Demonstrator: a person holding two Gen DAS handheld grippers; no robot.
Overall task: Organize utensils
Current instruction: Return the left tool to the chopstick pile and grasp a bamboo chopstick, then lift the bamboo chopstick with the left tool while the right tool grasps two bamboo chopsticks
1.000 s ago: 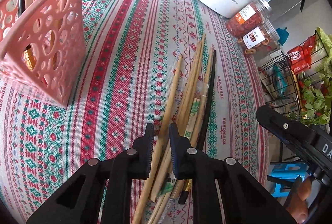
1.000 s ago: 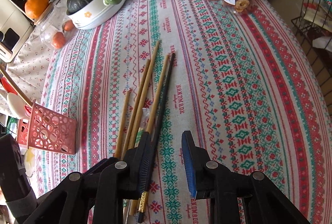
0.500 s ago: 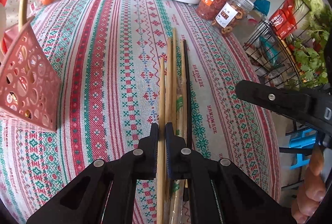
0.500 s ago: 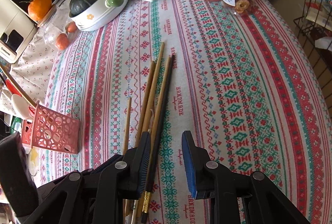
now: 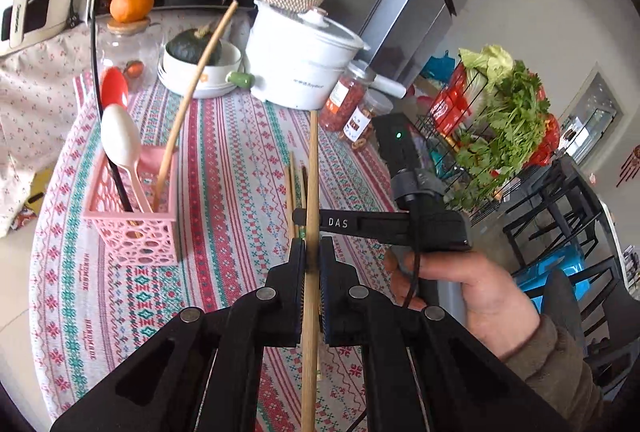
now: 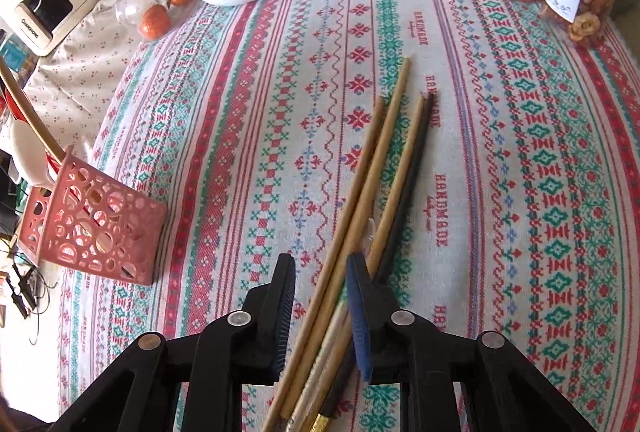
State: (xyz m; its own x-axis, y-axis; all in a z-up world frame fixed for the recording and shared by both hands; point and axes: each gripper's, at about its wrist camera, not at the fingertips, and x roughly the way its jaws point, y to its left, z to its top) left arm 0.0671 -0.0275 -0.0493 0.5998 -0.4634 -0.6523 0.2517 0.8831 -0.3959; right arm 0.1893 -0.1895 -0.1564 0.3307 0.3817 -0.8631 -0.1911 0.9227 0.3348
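One wooden chopstick (image 5: 311,216) is pinched between the pads of the left gripper (image 5: 312,264), gripped near mid-length and held clear of the cloth (image 5: 224,160), its tip pointing toward the white cooker (image 5: 300,68). The right gripper (image 6: 320,296) is spread, its jaws straddling the lower ends of the pile (image 6: 372,192) of chopsticks lying on the cloth; nothing is clamped by it. The pink basket (image 5: 136,228) stands well to the left of the held stick and already carries a white spoon (image 5: 120,144), a red spoon (image 5: 114,88), a dark handle and one long bamboo stick (image 5: 192,88). Risks, as judged: the stick is smooth and round and is held on a narrow band of pad, so it may pivot or slip out if swung quickly toward the basket. The basket looks light and is loaded with tall, leaning items; a stick pushed against its rim or against the leaning bamboo may tip or shove it. The long free end may catch the right gripper, seen just behind it in the left view, or the jars (image 5: 352,108). On the right side, if the jaws are closed where they now stand, several sticks may be taken at once, or the black one (image 6: 408,184) rolled away; a wrapped pair appears to lie in the pile, but this cannot be made out for certain.
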